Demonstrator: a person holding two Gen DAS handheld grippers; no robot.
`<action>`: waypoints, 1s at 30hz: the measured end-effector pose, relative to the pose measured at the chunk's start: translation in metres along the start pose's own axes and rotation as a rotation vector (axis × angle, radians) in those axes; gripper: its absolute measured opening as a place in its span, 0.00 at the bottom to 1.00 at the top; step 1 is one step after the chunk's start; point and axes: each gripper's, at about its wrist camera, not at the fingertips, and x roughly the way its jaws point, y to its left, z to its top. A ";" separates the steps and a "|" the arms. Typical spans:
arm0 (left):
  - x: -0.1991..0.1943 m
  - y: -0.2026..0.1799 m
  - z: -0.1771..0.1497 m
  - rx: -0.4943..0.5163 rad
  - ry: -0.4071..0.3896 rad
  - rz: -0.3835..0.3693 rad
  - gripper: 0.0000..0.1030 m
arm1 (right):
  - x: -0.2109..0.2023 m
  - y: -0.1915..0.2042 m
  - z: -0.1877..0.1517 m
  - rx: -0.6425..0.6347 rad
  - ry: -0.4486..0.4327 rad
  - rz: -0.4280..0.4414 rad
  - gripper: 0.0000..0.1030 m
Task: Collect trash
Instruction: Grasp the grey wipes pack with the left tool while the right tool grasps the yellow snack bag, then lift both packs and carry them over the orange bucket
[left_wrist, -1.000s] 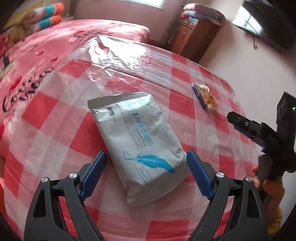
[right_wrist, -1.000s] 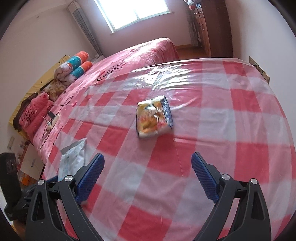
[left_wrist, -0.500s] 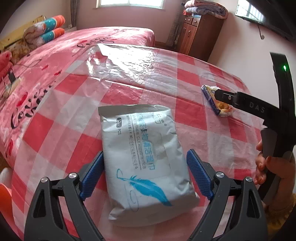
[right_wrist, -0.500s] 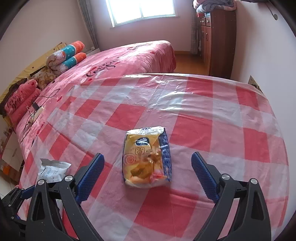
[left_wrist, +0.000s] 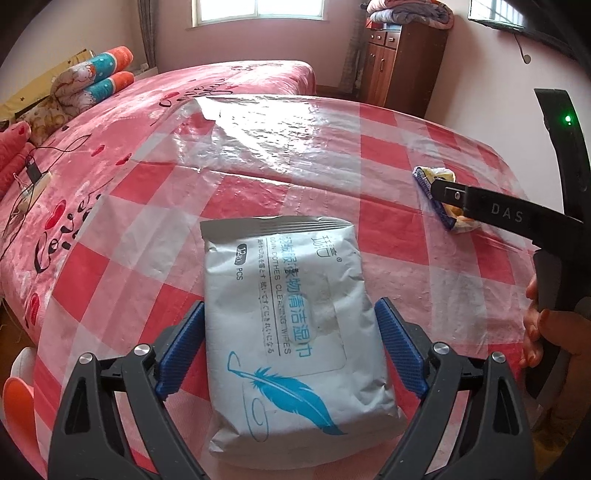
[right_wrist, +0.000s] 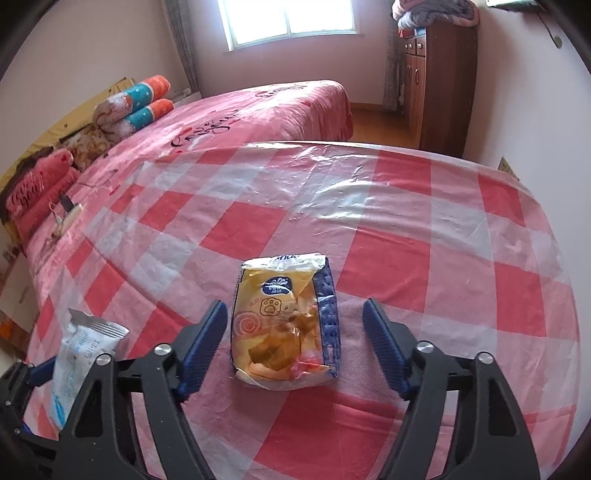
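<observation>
While straddling wipes pack, left claw opening | right claw closing round snack bag; untouched

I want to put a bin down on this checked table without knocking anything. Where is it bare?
Bare: the far glossy half of the red-and-white checked plastic tablecloth, beyond the yellow snack wrapper, toward the pink bed. Crowded: the near edge, with the grey wet-wipes pack and both grippers.
</observation>
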 end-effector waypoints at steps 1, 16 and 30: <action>0.000 0.000 0.000 -0.001 -0.002 0.004 0.87 | 0.000 0.001 0.000 -0.008 0.001 -0.007 0.70; -0.002 -0.005 -0.005 0.000 -0.020 0.036 0.82 | 0.001 0.002 -0.003 -0.043 -0.001 -0.031 0.51; -0.008 -0.002 -0.011 -0.007 -0.020 0.027 0.78 | -0.004 -0.005 -0.004 -0.019 -0.011 0.038 0.45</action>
